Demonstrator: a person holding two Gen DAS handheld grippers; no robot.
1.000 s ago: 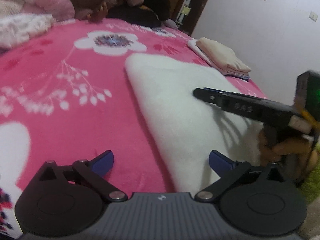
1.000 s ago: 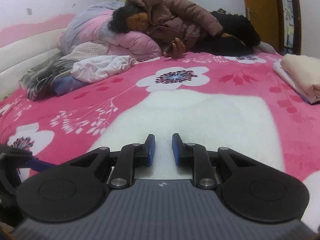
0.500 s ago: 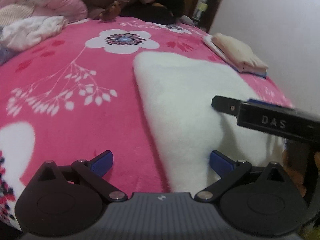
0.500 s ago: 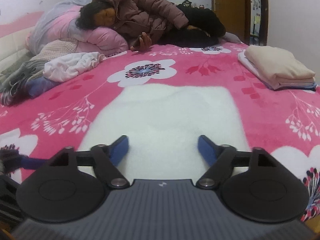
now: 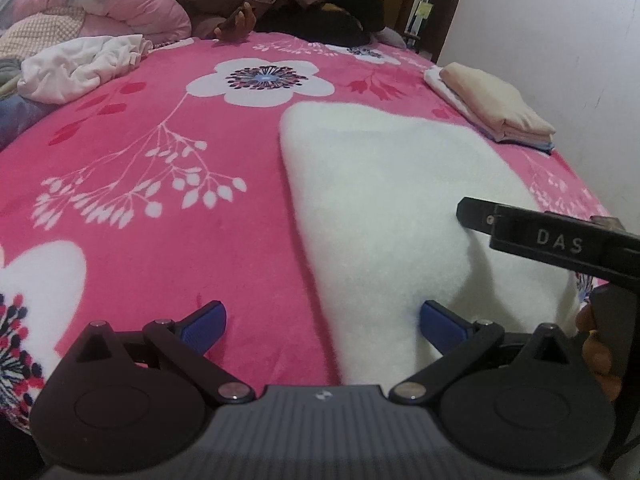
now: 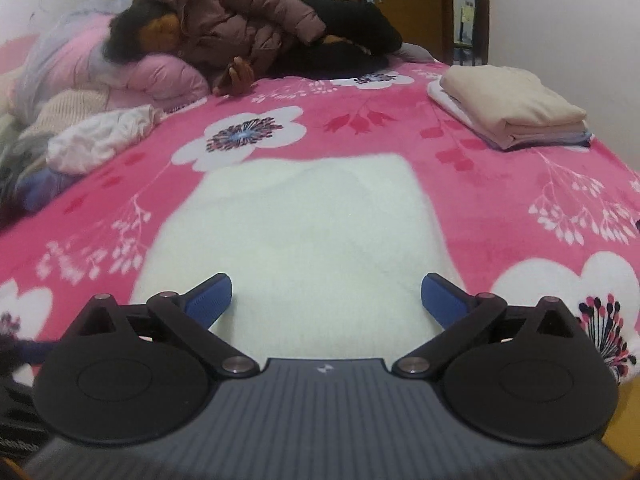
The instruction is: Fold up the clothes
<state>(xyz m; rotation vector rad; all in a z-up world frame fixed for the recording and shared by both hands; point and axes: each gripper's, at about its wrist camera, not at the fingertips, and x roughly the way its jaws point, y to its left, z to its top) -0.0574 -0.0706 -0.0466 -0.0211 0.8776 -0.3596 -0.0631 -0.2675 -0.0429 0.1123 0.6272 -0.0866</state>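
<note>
The folded white fleece garment point(image 6: 304, 236) you are working on lies flat on the pink floral plush blanket point(image 6: 500, 200), filling the lower middle of the right wrist view and the centre right of the left wrist view point(image 5: 392, 208).

Your right gripper point(image 6: 326, 300) sits at the bottom of its frame over the near edge of the fleece; its jaws have just been opening and now stand wide apart, with the fleece showing between the blue pads but not pinched by them. Your left gripper point(image 5: 322, 324) is likewise spread wide at the bottom of its frame, its left pad over the blanket and its right pad at the fleece's near left edge, gripping nothing. The right gripper's black finger, marked DAS, reaches in from the right edge of the left wrist view above the fleece.

In the upper right lies a neat stack of folded cream and white clothes point(image 6: 512, 108). In the upper left is a crumpled heap of unfolded laundry point(image 6: 100, 140). Beyond, at the top, a person in a brown puffer jacket point(image 6: 232, 24) lies against pink pillows point(image 6: 160, 76).
</note>
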